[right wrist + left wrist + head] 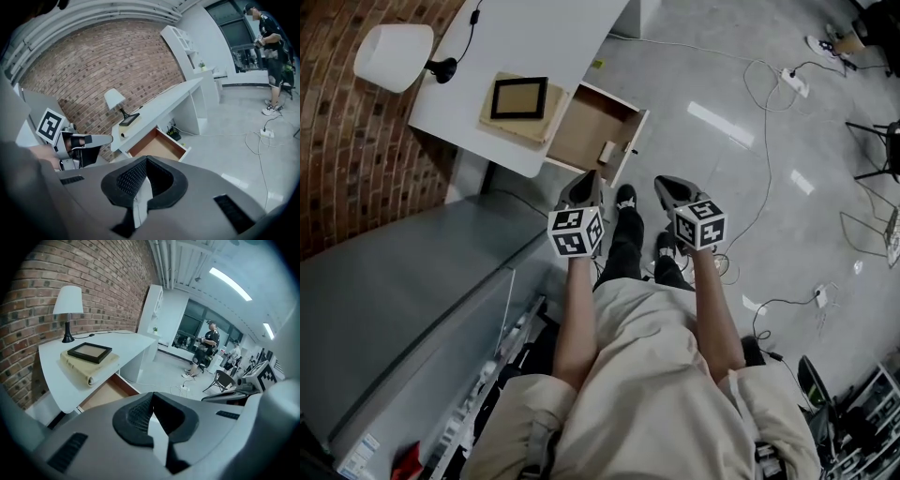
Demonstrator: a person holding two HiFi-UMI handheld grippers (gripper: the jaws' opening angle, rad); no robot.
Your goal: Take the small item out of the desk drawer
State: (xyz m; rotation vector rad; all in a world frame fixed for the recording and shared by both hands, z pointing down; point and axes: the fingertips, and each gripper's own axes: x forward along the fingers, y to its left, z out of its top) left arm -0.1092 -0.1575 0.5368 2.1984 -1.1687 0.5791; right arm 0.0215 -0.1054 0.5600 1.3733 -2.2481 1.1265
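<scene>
The drawer under the white surface already stands pulled out, so the opening part of the job looks done. The small item, a pale block, still lies inside on the drawer's floor, close to the drawer's front panel. Nothing has been lifted out yet. Both tools hang short of the drawer on the person's side, above the grey floor, and neither touches it. The left tool is the nearer of the two to the drawer's front. The right tool is farther out from the drawer, off to the side of the front panel. Each tool's own view shows its dark pads pressed together with nothing pinched between them, the left tool and the right tool alike. Back from the drawer, on the surface above it, a dark picture frame rests on a cream book, and a white lamp stands farther off, by the brick wall. As I judge it, the whole grasp remains to be done. One tool must come over the drawer, spread its jaws, drop in around the block, close on it and carry it clear. The front panel beside the block leaves little room on that side.
</scene>
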